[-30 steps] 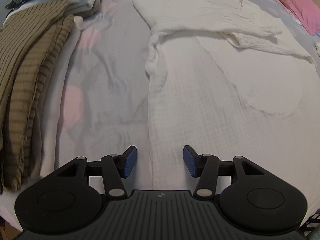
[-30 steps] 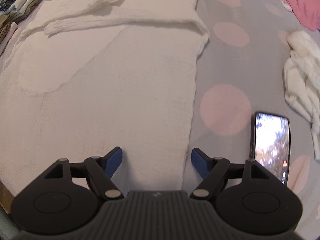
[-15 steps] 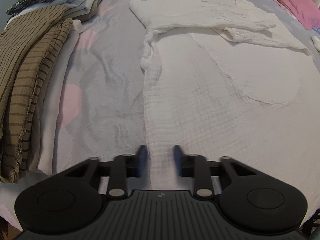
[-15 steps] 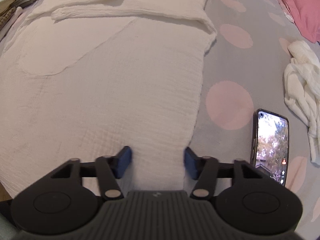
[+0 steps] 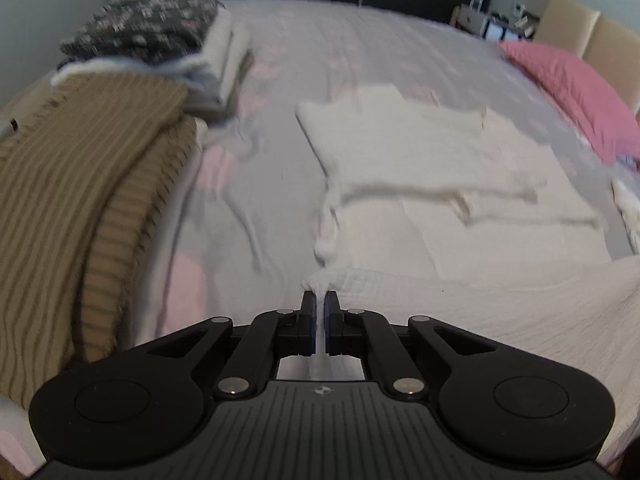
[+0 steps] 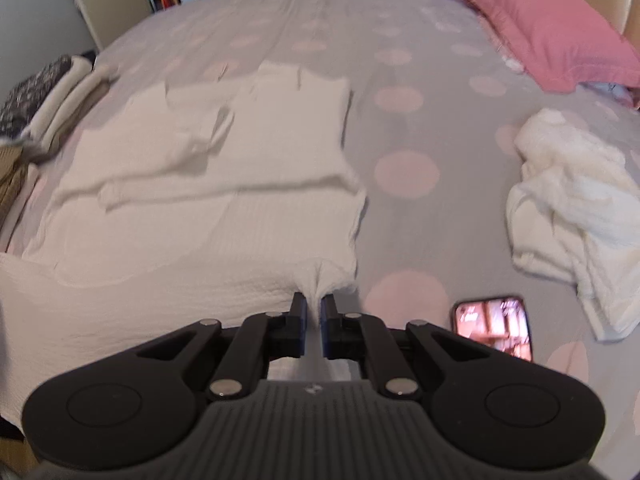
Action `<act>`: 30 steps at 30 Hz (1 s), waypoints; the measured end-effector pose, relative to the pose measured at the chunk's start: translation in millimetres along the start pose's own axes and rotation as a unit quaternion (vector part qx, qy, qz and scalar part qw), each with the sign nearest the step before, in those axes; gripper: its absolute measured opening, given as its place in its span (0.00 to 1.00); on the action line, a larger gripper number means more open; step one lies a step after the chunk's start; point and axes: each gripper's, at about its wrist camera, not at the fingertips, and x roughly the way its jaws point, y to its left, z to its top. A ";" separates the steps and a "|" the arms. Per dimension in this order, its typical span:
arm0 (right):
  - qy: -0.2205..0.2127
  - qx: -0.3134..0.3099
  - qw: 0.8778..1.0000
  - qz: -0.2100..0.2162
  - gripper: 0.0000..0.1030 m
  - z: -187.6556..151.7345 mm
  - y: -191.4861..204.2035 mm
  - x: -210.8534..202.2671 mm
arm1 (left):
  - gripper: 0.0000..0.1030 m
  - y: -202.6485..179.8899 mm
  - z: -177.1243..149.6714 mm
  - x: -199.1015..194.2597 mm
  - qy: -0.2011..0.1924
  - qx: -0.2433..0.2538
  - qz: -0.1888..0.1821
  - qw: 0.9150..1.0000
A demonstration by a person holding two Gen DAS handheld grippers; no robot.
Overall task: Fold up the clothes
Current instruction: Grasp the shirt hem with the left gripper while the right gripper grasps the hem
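A white crinkled garment lies spread on the bed, its sleeves folded across the chest. My left gripper is shut on the garment's near left hem corner, which bunches up between the blue pads. My right gripper is shut on the near right hem corner in the same way. The near hem is lifted off the bed and curves back toward me in both views.
Brown ribbed knitwear and a stack of folded clothes lie along the left. A crumpled white garment and a phone sit on the right. Pink pillow at the far right. The bedspread is grey with pink dots.
Both grippers went from open to shut on the hem corners. They then rose and tilted up, lifting the near hem; the room beyond the bed came into view.
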 end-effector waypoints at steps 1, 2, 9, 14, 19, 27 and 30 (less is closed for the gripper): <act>-0.010 -0.007 1.000 -0.003 0.08 3.7 2.3 0.2 | 0.02 0.2 5.2 -0.5 -0.012 -0.001 0.001 1.000; -0.019 -0.015 1.000 -0.006 0.08 7.4 4.8 0.7 | 0.02 0.3 10.3 -0.7 -0.024 -0.002 0.002 1.000; 0.004 -0.090 0.995 -0.036 0.13 8.8 25.1 34.5 | 0.03 -18.1 11.6 28.6 -0.024 0.058 0.037 0.997; 0.000 -0.173 0.982 -0.071 0.33 -3.3 38.7 35.8 | 0.09 -32.5 -2.8 34.4 -0.001 0.118 0.056 0.991; -0.013 -0.280 0.954 -0.103 0.44 -22.4 58.0 25.2 | 0.22 -51.4 -17.3 16.9 -0.002 0.176 0.056 0.983; -0.025 -0.423 0.902 -0.083 0.51 -64.3 77.5 0.0 | 0.39 -83.8 -53.4 -6.3 0.010 0.289 0.013 0.957; -0.012 -0.461 0.886 -0.053 0.51 -87.1 85.0 -5.7 | 0.43 -96.2 -73.7 -14.9 0.022 0.331 -0.015 0.943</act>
